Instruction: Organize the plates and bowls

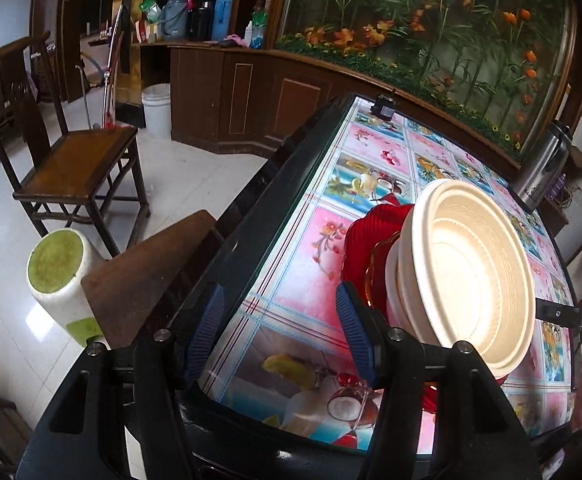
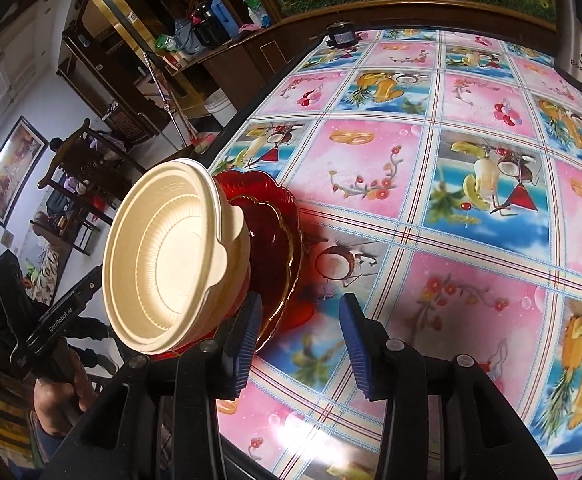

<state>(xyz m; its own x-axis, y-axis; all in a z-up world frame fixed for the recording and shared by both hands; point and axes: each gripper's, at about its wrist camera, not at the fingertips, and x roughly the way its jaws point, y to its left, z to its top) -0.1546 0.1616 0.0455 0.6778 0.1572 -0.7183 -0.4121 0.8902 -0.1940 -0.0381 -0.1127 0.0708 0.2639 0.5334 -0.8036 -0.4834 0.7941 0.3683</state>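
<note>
A stack stands near the table's front edge: cream paper bowls [image 1: 467,268] nested on an amber glass plate [image 1: 377,264] on red scalloped plates [image 1: 365,224]. It also shows in the right wrist view, bowls [image 2: 175,256] over red plates [image 2: 275,216]. My left gripper [image 1: 279,332] is open and empty, just left of the stack. My right gripper [image 2: 301,344] is open and empty, just right of the stack, its left finger [image 2: 245,344] close to the plate rims.
The table [image 2: 431,160] has a glass top over a pink and blue fruit-print cloth. A steel kettle [image 1: 543,168] stands at the far right, a small black device [image 2: 341,34] at the far edge. A wooden chair [image 1: 71,160] and a white-green stool [image 1: 61,276] stand left of the table.
</note>
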